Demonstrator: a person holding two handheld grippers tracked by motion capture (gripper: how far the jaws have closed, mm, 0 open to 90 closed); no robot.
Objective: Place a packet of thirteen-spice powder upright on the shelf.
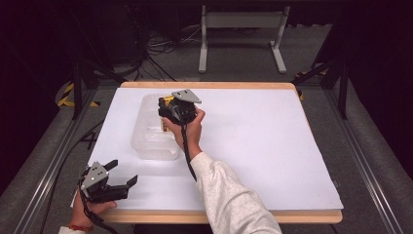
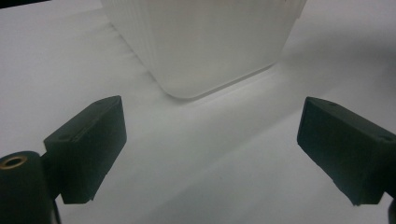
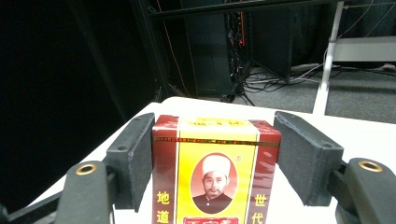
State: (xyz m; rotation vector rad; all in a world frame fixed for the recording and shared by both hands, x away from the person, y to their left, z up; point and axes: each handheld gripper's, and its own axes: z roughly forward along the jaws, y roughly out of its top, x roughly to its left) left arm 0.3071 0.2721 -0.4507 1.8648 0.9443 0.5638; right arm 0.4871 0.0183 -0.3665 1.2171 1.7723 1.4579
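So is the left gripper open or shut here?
Open: the left gripper has its jaws spread wide, nothing between them, facing the clear plastic bin.

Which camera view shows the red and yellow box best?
The right gripper view: the red and yellow box faces the camera between the right gripper jaws. The high view shows a small part above the clear container.

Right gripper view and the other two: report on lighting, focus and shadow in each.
Right gripper view: the red and yellow box is sharp and evenly lit against a dark room. Left gripper view: the translucent container is soft, with a faint shadow beneath. High view: the white table is bright, with dim surroundings and a slightly blurred right gripper.
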